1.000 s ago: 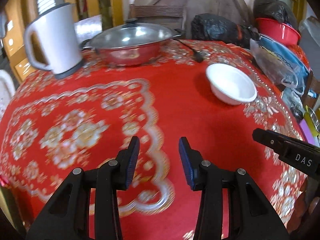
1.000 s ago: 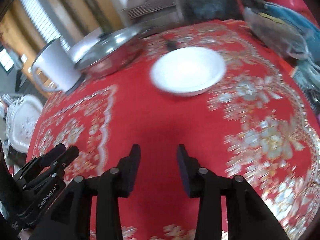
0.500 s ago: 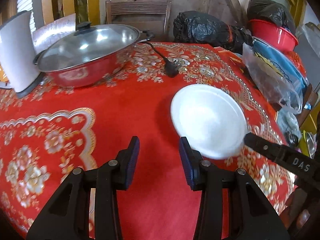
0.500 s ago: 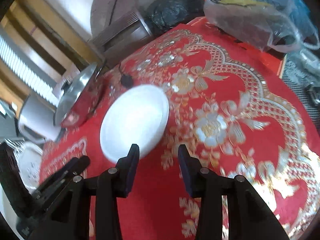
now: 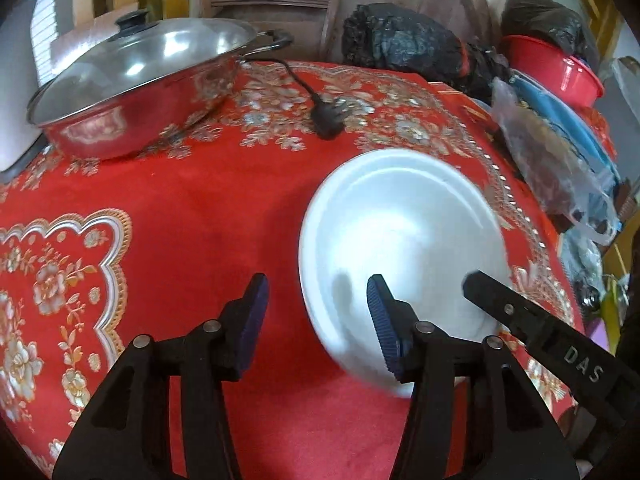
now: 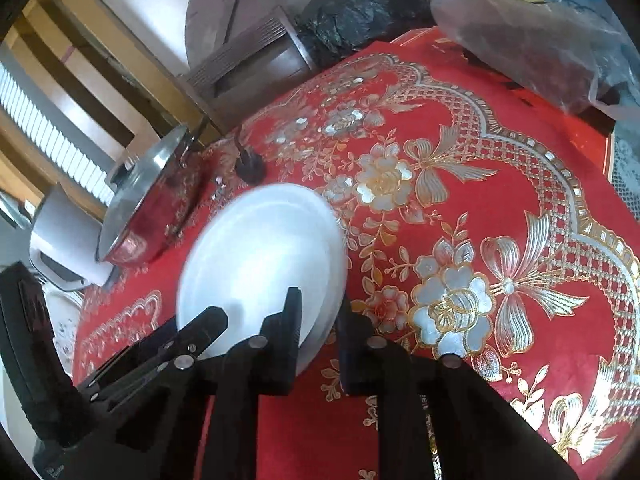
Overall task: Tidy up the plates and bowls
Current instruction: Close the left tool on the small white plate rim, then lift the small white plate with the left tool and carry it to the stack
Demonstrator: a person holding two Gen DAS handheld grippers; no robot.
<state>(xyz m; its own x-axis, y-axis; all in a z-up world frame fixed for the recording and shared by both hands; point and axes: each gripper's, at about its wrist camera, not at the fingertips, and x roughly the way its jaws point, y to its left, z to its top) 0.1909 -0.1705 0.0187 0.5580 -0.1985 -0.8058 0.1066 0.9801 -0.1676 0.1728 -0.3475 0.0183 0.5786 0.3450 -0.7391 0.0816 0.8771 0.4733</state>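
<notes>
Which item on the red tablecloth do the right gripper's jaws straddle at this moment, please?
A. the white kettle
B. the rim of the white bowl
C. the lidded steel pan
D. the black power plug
B: in the right wrist view the right gripper has one finger inside the white bowl and one outside its rim, jaws shut on it.

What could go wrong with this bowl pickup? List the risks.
1. The right gripper pinches only the white bowl's thin near rim; lifting could tilt it or let it slip.
2. The left gripper straddles the same rim, open, close beside the right; the two could knock together.
3. The plug lies just beyond; a shoved bowl might hit it.
</notes>
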